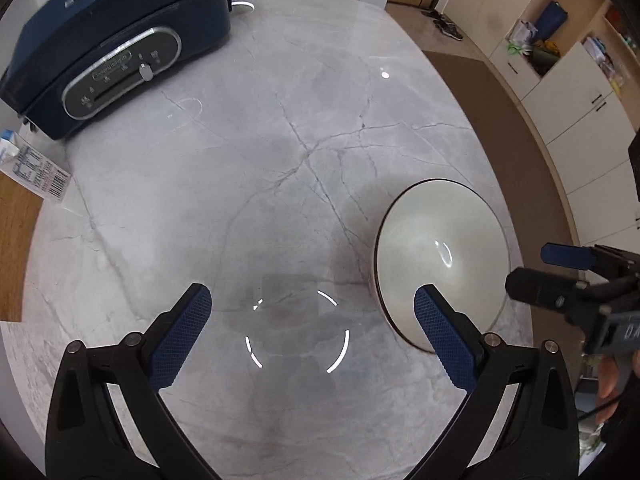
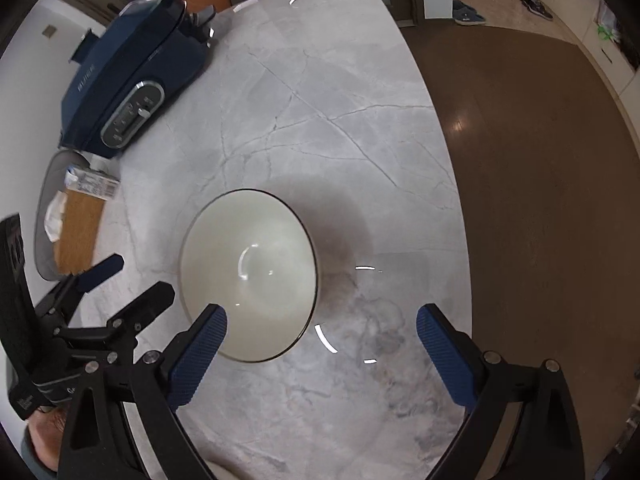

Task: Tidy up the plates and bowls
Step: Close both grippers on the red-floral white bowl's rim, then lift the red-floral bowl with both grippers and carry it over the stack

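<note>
Both sets of jaws spread wide, nothing held. Left gripper (image 1: 312,332) over bare table (image 1: 280,140), bowl (image 1: 440,256) off to its right, upright. Right gripper (image 2: 322,344) nearer, bowl just inside its left finger.

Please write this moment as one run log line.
left gripper: open, empty | right gripper: open, empty | white ceramic bowl: upright on grey marble table

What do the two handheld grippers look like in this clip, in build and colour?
Both match: the left gripper and right gripper have black, curved plastic linkage arms with silver pivot screws, and flat fingers faced with dark blue, grid-textured pads. The right gripper's body carries white lettering, too blurred to read. A thin dark cable runs beside the hand holding it.
</note>
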Available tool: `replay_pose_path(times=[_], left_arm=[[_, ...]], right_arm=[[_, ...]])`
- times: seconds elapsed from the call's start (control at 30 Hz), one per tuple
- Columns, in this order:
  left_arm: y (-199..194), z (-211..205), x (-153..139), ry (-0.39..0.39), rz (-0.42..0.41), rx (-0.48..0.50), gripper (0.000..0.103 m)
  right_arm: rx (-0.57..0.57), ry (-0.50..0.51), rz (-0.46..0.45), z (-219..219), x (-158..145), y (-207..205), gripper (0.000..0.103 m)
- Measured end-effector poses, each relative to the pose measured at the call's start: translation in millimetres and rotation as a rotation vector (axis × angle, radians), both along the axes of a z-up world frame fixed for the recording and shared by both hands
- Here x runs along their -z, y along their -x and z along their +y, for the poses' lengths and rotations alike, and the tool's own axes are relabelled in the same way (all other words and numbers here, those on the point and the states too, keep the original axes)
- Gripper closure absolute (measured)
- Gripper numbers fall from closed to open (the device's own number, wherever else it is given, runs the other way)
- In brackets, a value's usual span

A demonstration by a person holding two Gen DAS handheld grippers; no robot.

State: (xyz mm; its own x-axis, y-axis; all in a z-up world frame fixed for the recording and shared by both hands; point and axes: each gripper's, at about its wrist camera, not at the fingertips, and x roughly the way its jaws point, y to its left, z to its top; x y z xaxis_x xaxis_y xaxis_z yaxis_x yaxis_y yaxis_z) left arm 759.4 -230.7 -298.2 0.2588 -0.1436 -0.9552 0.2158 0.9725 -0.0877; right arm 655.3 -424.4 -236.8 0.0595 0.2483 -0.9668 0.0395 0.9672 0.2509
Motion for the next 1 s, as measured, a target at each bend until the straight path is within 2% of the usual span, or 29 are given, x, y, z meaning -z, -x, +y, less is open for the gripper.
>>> replay_pose_path(times=[0.03,0.1,0.17,0.37,0.4,0.43,0.5,0.53,0.6,0.67,0.7,0.77,0.87,1.0], left_arm=[[-1,1,7,0.017,0.013,-0.006,0.002],[-7,2,18,0.039,0.029,-0.019,0.008],[-9,4,29,0.069,0.055,-0.022,0.023],[-16,1,43,0.105,0.075,-0.028,0.025],[-17,0,45,0.114,0.077,-0.026,0.030],[-17,-2,47,0.115,0.082,-0.020,0.042],[-18,-7,53,0.125,0.095,-0.006,0.049],[-18,-9,54,0.131,0.094,-0.003,0.056],[-17,-16,55,0.126,0.087,0.018,0.071],[-16,-25,53,0.122,0.083,0.047,0.091],[-15,-32,54,0.120,0.090,0.066,0.095],[-14,-35,56,0.108,0.084,0.072,0.095],[-18,-32,58,0.158,0.109,0.062,0.095],[-13,-32,55,0.166,0.120,0.063,0.095]], right_arm=[[-0.004,0.007,0.010,0,5,-1,0.005],[0.022,-0.017,0.038,-3,16,-5,0.014],[0.063,-0.063,0.051,-10,24,-7,0.021],[0.073,-0.094,0.070,-11,35,-11,0.025],[0.070,-0.095,0.066,-10,35,-11,0.028],[0.063,-0.093,0.067,-10,37,-12,0.032],[0.055,-0.097,0.086,-8,42,-13,0.046],[0.049,-0.100,0.096,-7,45,-13,0.051],[0.040,-0.100,0.102,-7,49,-12,0.072],[0.036,-0.135,0.107,-7,51,-11,0.083],[0.030,-0.148,0.106,-5,50,-10,0.088],[0.021,-0.122,0.105,-1,47,-10,0.089],[0.031,-0.142,0.108,-5,46,-8,0.088],[0.025,-0.154,0.116,-3,45,-5,0.087]])
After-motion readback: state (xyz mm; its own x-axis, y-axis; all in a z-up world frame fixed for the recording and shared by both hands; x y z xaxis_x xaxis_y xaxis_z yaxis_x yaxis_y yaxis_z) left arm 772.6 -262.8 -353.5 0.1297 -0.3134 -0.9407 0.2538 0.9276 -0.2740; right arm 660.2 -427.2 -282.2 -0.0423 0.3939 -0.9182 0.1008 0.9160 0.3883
